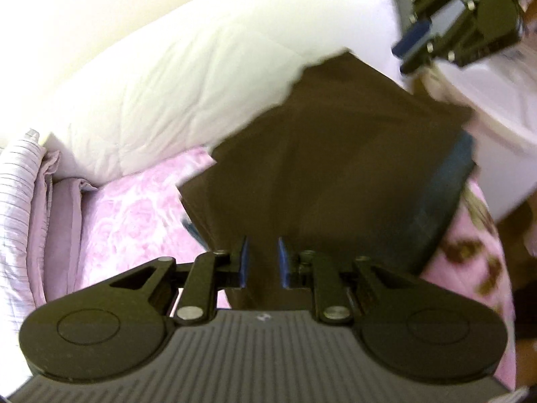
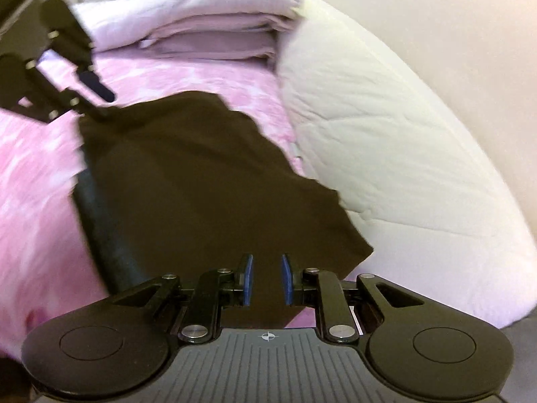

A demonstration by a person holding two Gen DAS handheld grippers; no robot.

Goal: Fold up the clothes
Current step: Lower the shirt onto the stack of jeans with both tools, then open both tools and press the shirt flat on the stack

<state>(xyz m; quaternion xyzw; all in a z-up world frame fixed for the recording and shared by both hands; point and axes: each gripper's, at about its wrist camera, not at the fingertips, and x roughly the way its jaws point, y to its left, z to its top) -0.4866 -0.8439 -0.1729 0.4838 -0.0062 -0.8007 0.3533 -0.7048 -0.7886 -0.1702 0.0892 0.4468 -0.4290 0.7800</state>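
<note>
A dark brown garment (image 1: 335, 168) with a dark blue-black band (image 1: 446, 198) along one edge hangs stretched above the pink bed. My left gripper (image 1: 262, 262) is shut on its near corner, cloth between the blue pads. In the right wrist view the same garment (image 2: 201, 184) runs away from my right gripper (image 2: 267, 280), which is shut on another corner. Each gripper shows in the other's view: the right one at the upper right (image 1: 416, 47), the left one at the upper left (image 2: 97, 100), gripping the cloth's far corner.
The bed has a pink floral sheet (image 1: 141, 215) (image 2: 33, 184). A thick white quilted duvet (image 1: 161, 94) (image 2: 386, 134) lies along the wall. Folded lilac bedding (image 2: 201, 23) (image 1: 23, 201) is stacked at the bed's end. A white garment on the person (image 1: 503, 107) is at the right.
</note>
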